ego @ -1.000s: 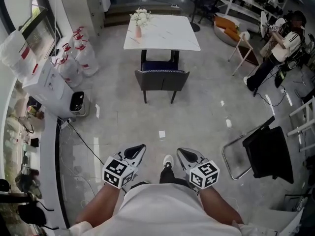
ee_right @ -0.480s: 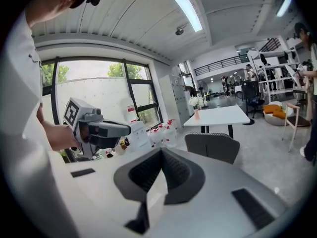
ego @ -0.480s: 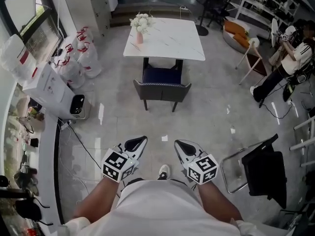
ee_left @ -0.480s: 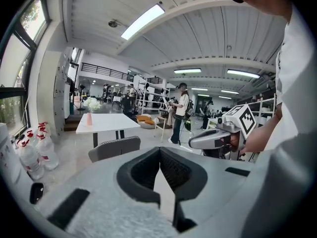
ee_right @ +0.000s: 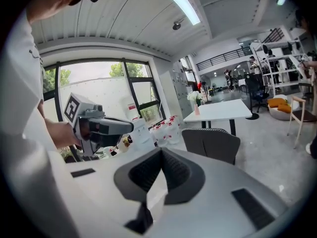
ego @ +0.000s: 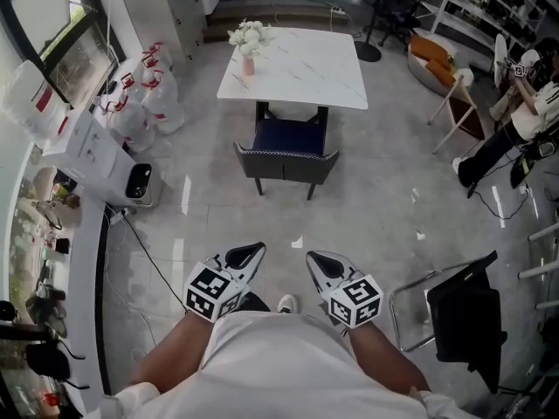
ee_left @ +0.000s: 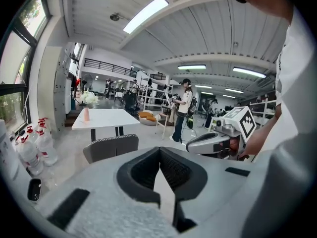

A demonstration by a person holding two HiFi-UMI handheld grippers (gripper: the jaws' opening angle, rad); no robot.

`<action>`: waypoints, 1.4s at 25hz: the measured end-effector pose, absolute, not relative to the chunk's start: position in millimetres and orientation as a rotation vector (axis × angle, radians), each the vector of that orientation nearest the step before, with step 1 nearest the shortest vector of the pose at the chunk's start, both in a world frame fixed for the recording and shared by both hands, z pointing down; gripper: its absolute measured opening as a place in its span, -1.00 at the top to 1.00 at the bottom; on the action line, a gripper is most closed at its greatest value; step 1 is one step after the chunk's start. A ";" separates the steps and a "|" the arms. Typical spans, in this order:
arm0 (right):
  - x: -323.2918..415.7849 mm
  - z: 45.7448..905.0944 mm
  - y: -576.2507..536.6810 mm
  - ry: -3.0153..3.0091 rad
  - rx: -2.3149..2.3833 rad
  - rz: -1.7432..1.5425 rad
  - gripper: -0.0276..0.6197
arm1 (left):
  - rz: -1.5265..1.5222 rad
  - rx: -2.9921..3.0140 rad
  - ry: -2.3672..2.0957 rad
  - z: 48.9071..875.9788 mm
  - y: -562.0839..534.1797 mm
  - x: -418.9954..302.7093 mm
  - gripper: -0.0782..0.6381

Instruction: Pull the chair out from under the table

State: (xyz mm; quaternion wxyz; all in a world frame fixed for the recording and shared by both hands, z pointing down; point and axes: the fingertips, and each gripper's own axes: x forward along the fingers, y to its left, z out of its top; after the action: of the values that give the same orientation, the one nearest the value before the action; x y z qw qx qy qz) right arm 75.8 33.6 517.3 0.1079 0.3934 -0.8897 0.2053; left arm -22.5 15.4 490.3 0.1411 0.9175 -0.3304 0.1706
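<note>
Dark grey padded chair (ego: 286, 157) with a blue seat stands tucked at the near edge of the white square table (ego: 297, 66), its back toward the person. Left gripper (ego: 254, 250) and right gripper (ego: 315, 257): jaws together, nothing between them. They are held side by side, low before the torso, aimed at the chair and well apart from it.

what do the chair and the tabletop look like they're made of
Chair: grey matte back, probably fabric or leatherette, with a checkered trim along its top edge; dark blue padded seat; thin dark legs, likely metal.
Table: white top with faint grey veining, so marble or a marble-look slab, smooth with a slight sheen.
</note>
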 end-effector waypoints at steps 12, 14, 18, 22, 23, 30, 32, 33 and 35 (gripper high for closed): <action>81.7 530.4 20.8 -2.626 1.139 0.635 0.90 | 0.527 2.649 -0.954 498.6 -1.0 -13.3 0.76; 81.5 528.1 15.0 -2.630 1.153 0.638 0.90 | 0.546 2.650 -0.935 500.9 -2.9 -12.1 0.76; 82.7 528.6 7.6 -2.628 1.160 0.629 0.90 | 0.528 2.663 -0.943 498.3 -17.6 -10.9 0.76; 83.1 540.5 -2.1 -2.599 1.158 0.659 0.90 | 0.515 2.661 -0.930 503.9 -30.7 -9.2 0.76; 81.4 542.5 -5.3 -2.594 1.153 0.664 0.90 | 0.520 2.654 -0.926 507.2 -32.8 -11.2 0.76; 74.7 546.5 -55.7 -2.574 1.163 0.666 0.90 | 0.528 2.612 -0.921 523.2 -76.6 -27.1 0.76; 73.0 548.9 -73.6 -2.561 1.172 0.678 0.90 | 0.531 2.619 -0.916 522.2 -98.3 -31.4 0.76; 71.7 549.5 -83.6 -2.555 1.177 0.682 0.90 | 0.530 2.622 -0.918 520.9 -111.5 -34.3 0.76; 68.5 549.2 -105.8 -2.544 1.187 0.686 0.90 | 0.521 2.627 -0.922 516.6 -140.3 -40.2 0.76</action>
State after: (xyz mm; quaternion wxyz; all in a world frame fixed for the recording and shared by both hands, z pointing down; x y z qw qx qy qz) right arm 68.5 -105.8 549.2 0.1255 0.4075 -0.8734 0.2354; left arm -40.2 -140.3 516.6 0.1539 0.9165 -0.3214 0.1816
